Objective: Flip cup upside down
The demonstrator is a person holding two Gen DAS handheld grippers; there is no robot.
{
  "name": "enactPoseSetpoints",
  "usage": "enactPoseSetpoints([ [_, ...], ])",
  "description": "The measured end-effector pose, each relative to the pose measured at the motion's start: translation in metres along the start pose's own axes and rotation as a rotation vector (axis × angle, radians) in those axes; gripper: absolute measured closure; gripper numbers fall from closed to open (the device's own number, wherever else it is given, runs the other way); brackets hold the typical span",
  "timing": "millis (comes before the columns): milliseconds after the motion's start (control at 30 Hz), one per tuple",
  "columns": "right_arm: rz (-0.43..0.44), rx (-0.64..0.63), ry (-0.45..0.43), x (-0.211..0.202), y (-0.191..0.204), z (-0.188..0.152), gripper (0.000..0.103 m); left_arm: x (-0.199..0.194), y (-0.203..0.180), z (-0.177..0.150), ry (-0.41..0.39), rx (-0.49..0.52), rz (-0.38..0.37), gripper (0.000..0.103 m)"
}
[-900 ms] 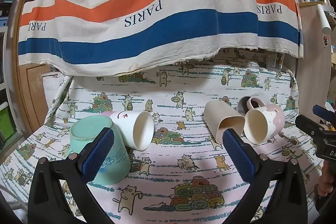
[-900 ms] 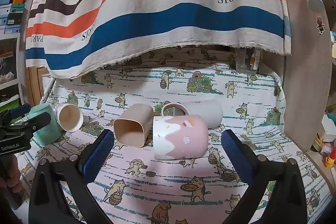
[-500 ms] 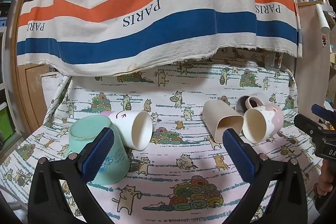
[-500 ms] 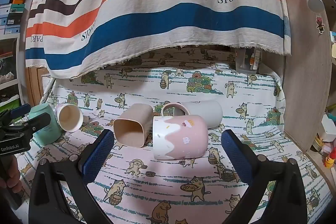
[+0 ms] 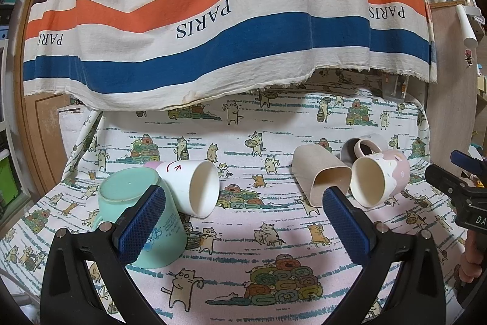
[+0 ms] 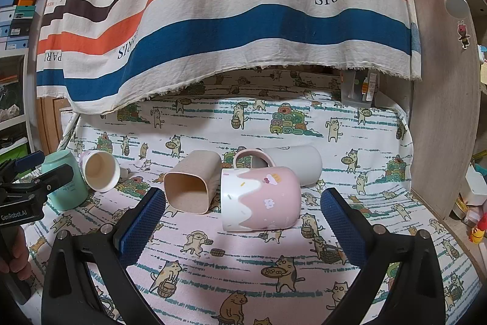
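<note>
Five cups sit on the cat-print cloth over the worktop. The mint cup already stands mouth-down at the left, with a white cup on its side leaning against it. To the right, a beige square cup, a pink mug and a grey cup behind it all lie on their sides, touching one another.

The left claw is spread wide and holds nothing; so is the right claw, which faces the pink mug.

The trouble I'd expect is in that right-hand huddle: closing on the pink mug could shove the beige cup or set the grey one rolling, since they press together. The glazed mug may also slip between the pads as it is turned, and the soft cloth could bunch under a rim.

The striped cloth hanging behind reads "PARIS" several times. The left claw's body, seen from the right camera, reads "GenRobot.AI". Small print on the mint cup is too fine to read.
</note>
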State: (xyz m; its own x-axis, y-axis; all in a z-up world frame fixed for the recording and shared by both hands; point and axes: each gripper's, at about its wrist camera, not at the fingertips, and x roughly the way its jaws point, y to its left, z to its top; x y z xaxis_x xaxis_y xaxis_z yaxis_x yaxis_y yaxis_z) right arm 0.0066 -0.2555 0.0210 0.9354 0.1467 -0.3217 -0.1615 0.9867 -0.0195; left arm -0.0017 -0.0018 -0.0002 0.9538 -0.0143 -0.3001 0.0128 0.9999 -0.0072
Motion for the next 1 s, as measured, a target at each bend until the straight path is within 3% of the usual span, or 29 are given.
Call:
enactPoseSetpoints([
  [1000, 0.000, -0.001, 0.001, -0.0001, 0.0002, -0.0017, 0.001, -0.0016, 0.0021, 0.0019, -0.007, -0.006, -0.004, 0.000],
])
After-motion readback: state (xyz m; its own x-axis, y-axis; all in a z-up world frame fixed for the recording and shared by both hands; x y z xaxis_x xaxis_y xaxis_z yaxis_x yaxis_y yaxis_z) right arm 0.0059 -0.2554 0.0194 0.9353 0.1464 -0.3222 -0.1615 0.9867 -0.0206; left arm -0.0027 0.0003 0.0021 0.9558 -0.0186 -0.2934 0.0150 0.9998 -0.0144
